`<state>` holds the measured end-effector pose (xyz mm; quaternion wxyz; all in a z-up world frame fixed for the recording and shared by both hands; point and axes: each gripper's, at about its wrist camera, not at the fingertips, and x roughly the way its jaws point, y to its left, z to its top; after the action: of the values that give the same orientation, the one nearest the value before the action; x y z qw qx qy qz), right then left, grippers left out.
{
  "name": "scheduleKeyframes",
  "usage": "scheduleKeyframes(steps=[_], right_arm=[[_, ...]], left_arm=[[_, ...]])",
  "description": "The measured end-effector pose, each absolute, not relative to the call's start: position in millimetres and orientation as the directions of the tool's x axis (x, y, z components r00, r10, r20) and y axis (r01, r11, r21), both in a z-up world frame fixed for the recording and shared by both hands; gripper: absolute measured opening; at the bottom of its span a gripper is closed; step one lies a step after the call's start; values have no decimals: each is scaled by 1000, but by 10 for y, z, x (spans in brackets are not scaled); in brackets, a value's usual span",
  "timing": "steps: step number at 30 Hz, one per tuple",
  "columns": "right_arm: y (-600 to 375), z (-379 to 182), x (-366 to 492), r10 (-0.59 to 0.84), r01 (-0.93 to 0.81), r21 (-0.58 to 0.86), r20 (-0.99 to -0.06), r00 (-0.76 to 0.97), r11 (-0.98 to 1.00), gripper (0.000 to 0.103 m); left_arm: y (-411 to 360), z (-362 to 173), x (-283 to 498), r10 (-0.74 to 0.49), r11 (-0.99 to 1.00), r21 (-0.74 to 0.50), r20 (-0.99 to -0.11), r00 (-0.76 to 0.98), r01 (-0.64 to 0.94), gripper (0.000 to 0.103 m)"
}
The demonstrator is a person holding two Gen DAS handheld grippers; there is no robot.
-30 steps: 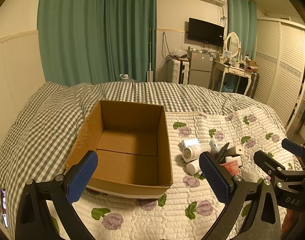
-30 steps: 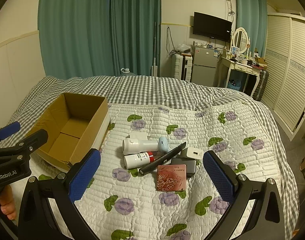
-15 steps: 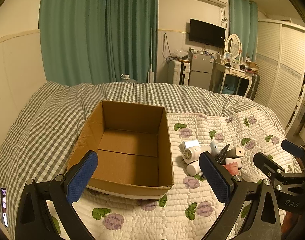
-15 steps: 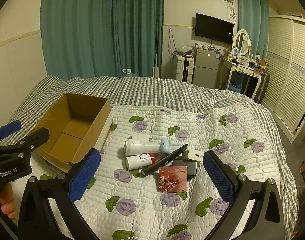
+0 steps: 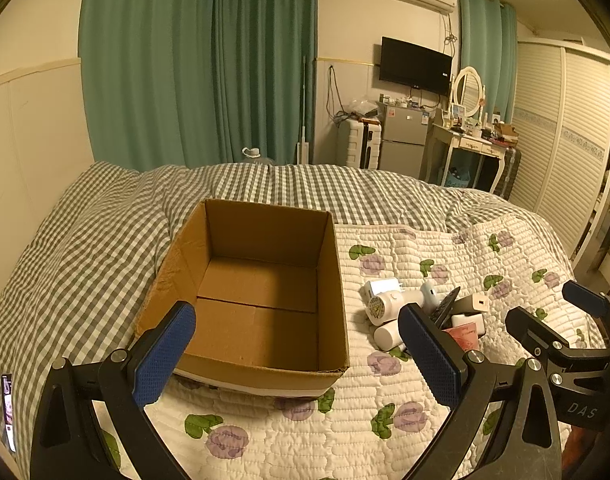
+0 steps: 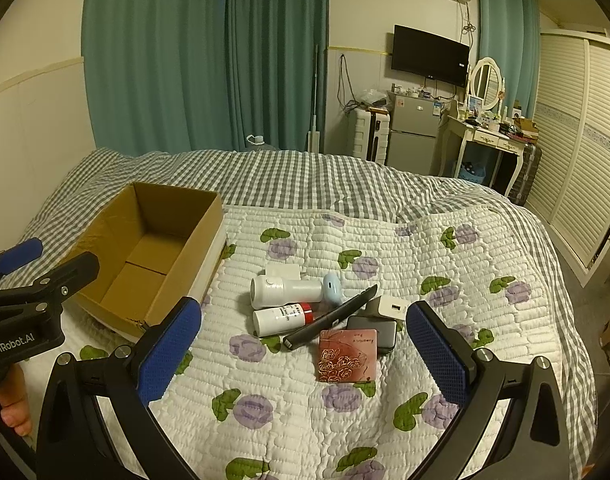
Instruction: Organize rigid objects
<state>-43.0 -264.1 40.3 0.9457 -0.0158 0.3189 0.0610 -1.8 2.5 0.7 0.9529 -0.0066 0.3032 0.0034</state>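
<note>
An empty brown cardboard box (image 5: 261, 284) (image 6: 153, 256) sits on the bed. To its right lies a pile: a white handheld device with a pale blue head (image 6: 293, 290) (image 5: 397, 302), a white bottle with a red band (image 6: 281, 318), a black stick-shaped object (image 6: 331, 318), a red rose-patterned case (image 6: 347, 354), a dark flat box (image 6: 375, 330), and white chargers (image 6: 389, 306). My left gripper (image 5: 297, 354) is open and empty, just in front of the box. My right gripper (image 6: 303, 358) is open and empty, held in front of the pile.
The bed carries a white floral quilt (image 6: 345, 412) over a grey checked blanket (image 5: 85, 248). A phone (image 5: 8, 408) lies at the bed's left edge. Green curtains, a fridge, a dressing table and a wardrobe stand beyond the bed.
Both views have shifted slightly; the box and the pile sit a touch nearer and lower. Both grippers stay open and empty.
</note>
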Motion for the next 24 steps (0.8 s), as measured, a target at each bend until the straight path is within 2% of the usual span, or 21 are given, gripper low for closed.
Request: scheduleKeyframes(steps=[16, 24], right_arm=[[-2615, 371, -440, 116, -138, 12, -613, 782, 990, 103], [-2879, 501, -501, 81, -121, -27, -591, 803, 992, 103]], left_arm=[[24, 14, -30, 12, 1000, -11, -576, 817, -23, 103], [-329, 137, -33, -13, 1000, 0, -562, 827, 15, 103]])
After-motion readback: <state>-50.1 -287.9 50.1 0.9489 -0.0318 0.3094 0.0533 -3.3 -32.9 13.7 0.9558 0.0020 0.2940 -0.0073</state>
